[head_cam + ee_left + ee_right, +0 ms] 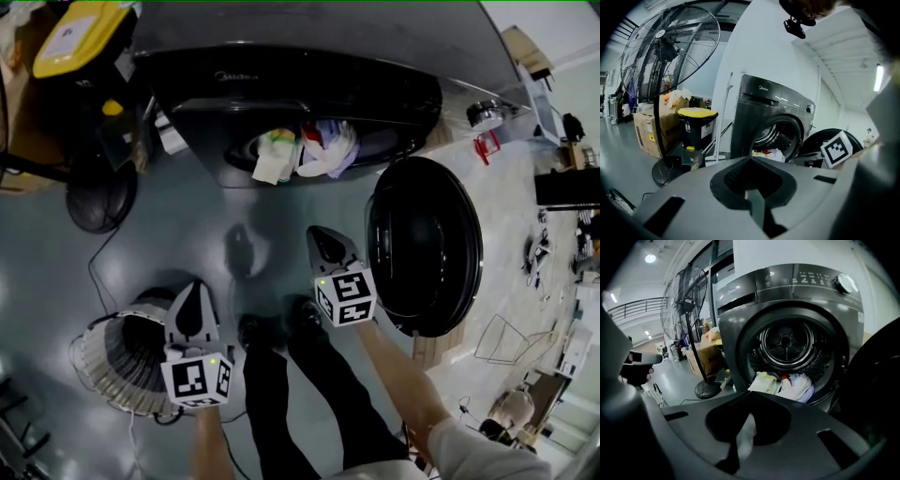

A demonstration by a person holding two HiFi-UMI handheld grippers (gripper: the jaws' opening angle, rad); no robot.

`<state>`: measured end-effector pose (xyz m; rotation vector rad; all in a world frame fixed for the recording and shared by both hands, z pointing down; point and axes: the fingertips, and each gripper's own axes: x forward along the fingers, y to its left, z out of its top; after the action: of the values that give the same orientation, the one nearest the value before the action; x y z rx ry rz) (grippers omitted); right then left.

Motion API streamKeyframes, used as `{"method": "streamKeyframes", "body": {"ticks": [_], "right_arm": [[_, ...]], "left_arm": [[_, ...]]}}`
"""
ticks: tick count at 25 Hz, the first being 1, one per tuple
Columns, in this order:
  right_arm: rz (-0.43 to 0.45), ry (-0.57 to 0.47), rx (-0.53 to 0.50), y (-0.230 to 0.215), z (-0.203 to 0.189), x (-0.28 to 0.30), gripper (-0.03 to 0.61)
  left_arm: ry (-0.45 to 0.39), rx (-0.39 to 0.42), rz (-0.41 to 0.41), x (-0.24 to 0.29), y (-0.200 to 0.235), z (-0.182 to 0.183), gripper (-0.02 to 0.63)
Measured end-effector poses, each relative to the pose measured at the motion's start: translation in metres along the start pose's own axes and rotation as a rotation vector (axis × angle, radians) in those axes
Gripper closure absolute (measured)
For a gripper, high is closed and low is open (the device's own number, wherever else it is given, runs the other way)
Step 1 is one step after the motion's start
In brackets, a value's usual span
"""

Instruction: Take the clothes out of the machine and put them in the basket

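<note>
Grey, glossy concrete floor [187, 216] spreads under everything. At its far side stands a dark grey front-loading washing machine [309, 56], its round black glass door [427, 244] swung wide open to the right. Far left of the machine are a tall black pedestal fan [670, 47] and a black bin with a yellow lid [697, 113]. Near left on the floor sits a white slatted plastic basket [112, 361]; what it holds I cannot tell. A heap of crumpled clothes [309, 150], pale yellow-green, white and a touch of red, lies in the drum mouth, draped over its lower lip. The left gripper [194, 292] hangs over the basket's right rim and the right gripper [323, 242] is near the open door, both well short of the clothes. Each has its jaws clenched together with nothing between them. The clothes look soft, limp and light, and are likely tangled, so one piece may drag others along. A bunched fold hanging at the near lip seems the best place to pinch.
</note>
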<state>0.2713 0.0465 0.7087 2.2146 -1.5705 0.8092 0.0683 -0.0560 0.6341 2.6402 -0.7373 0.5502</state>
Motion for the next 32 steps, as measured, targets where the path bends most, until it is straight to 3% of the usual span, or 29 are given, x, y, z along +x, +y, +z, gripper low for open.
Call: {"method": "streamKeyframes", "body": {"ticks": [7,8,10,13,16,19,26,28,32], "right_arm": [[0.002,0.047,0.03,-0.024,-0.016,0.081,0.553],[0.015,0.054,0.042,-0.026,-0.016,0.094,0.536],[0.031,0.063,0.063,-0.031,-0.017,0.121,0.399],[0.029,0.051,0.117,-0.046,-0.016,0.159,0.305],[0.032,0.043,0.126,-0.056,-0.013,0.191,0.252],[0.021,0.052,0.131,-0.065,-0.016,0.216,0.241],[-0.016,0.121,0.19,-0.079,-0.042,0.251,0.245],[-0.012,0.142,0.177,-0.075,-0.044,0.256,0.299],[-0.021,0.171,0.139,-0.069,-0.042,0.254,0.49]], "left_arm": [[-0.02,-0.019,0.027,0.014,0.008,-0.003,0.595],[-0.023,-0.019,0.033,0.016,0.01,-0.002,0.595],[-0.032,-0.02,0.045,0.021,0.016,-0.001,0.595],[-0.048,-0.012,0.056,0.029,0.021,0.0,0.595],[-0.06,-0.002,0.062,0.035,0.024,-0.003,0.595],[-0.069,0.001,0.072,0.039,0.03,-0.01,0.595],[-0.059,-0.006,0.091,0.052,0.044,-0.033,0.595],[-0.056,-0.01,0.094,0.053,0.046,-0.037,0.595],[-0.052,-0.006,0.091,0.051,0.048,-0.038,0.595]]}}
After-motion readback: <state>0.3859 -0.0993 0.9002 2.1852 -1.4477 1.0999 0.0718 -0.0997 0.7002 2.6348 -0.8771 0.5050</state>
